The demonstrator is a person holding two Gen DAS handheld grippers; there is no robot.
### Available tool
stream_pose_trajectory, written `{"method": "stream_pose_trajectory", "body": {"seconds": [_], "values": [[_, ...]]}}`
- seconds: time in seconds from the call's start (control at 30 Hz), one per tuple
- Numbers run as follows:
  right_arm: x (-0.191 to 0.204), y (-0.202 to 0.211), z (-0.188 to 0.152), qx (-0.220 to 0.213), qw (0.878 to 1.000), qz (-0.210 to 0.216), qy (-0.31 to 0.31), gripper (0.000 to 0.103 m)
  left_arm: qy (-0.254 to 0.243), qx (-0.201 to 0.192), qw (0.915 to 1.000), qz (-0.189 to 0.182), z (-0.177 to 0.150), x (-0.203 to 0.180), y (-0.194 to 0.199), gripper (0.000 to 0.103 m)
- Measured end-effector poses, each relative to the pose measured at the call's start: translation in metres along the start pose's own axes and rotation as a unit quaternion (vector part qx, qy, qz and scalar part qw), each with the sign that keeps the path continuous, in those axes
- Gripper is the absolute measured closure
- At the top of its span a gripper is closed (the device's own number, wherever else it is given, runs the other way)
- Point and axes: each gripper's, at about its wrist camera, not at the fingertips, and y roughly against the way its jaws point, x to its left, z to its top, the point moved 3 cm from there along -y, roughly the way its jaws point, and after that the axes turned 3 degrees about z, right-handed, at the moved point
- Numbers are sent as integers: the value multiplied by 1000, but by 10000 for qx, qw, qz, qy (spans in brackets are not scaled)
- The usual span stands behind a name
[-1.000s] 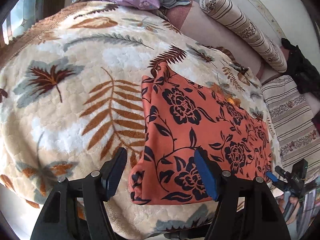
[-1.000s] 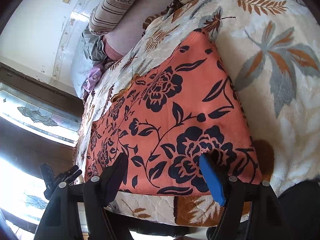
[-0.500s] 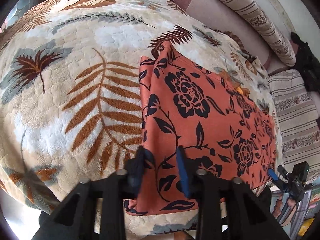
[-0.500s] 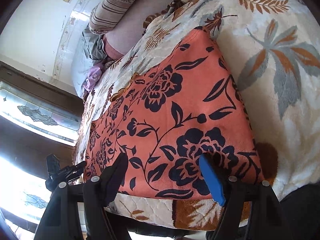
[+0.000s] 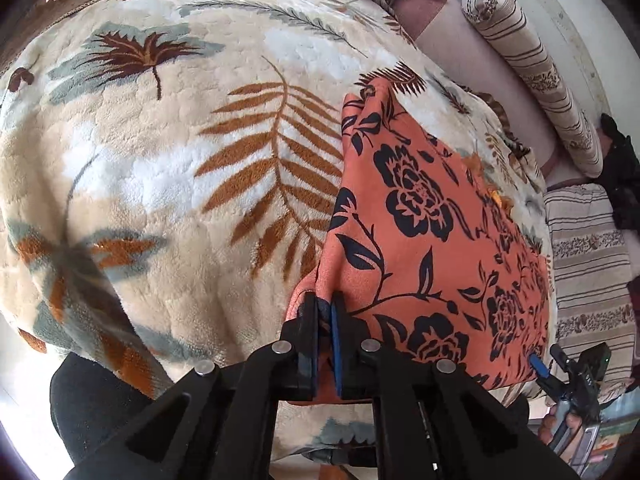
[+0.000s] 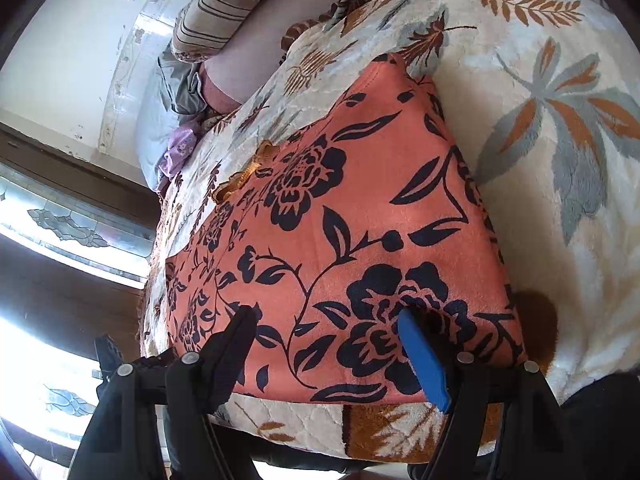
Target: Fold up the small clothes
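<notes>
Orange garment pinched at one corner

The left gripper clamps the orange floral garment at its near corner; the right gripper hangs wide open, empty, over the opposite end.

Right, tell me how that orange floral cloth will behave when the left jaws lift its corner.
Likely floppy: the orange floral cloth already puckers where the left gripper pinches it. Probably light, since it lies thin on the blanket. The plush pile may drag on it a little.

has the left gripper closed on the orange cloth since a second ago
Yes. The left gripper went from wide open to shut, pinching the near left corner of the orange floral cloth and lifting it slightly off the leaf-print blanket.
</notes>
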Motion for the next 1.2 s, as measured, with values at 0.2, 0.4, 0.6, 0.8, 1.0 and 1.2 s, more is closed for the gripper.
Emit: {"method": "stream_pose_trajectory", "body": {"seconds": [0.2,0.4,0.6,0.8,1.0,1.2], "values": [[5,6,11,-91,9999,-32,72,26,-833,-212,9952,463,20,-28,19,96],[21,15,51,-244,9992,58,310,26,-1155,-559,9914,238,54,-61,29,92],[-1,-16,108,-86,9988,431,-232,26,-1281,-380,9892,609,74,-70,-28,63],[-25,-22,128,-114,9961,346,-804,25,-892,-512,9921,721,80,-52,-20,62],[-25,-45,154,1,9985,176,-512,25,-1025,-495,9878,1066,116,-53,-48,61],[-29,-5,145,-687,9941,138,-834,26,-792,-807,9861,1219,121,-48,-27,58]]}}
